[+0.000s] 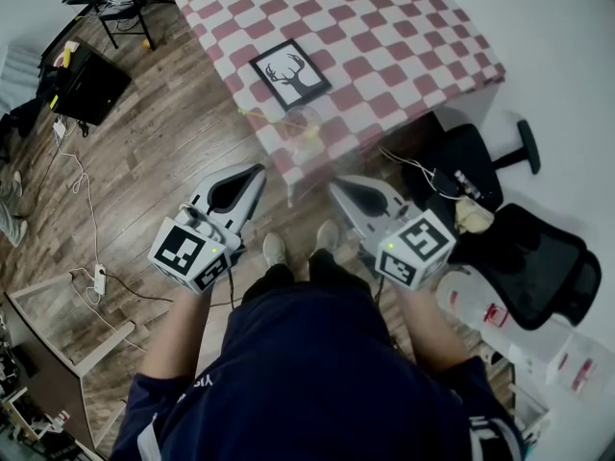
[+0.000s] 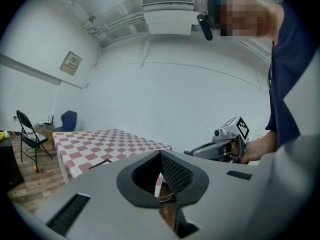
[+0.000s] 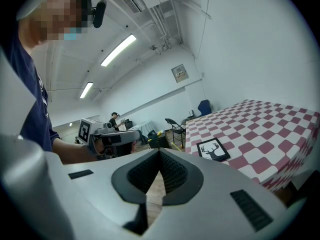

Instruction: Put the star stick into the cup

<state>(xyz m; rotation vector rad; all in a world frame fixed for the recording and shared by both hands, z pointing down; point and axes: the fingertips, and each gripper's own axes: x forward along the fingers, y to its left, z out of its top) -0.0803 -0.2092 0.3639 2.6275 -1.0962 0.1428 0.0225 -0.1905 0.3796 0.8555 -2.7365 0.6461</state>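
The left gripper (image 2: 160,154) is closed at the tips and empty, and so is the right gripper (image 3: 160,152); both hang in the air short of the table (image 1: 384,27). A clear cup (image 1: 303,121) stands near the table's front edge, just before a framed deer picture (image 1: 290,73). A yellowish thing (image 1: 309,136) at the cup is too blurred to tell whether it is the star stick. Each gripper's cube bears black-and-white square markers.
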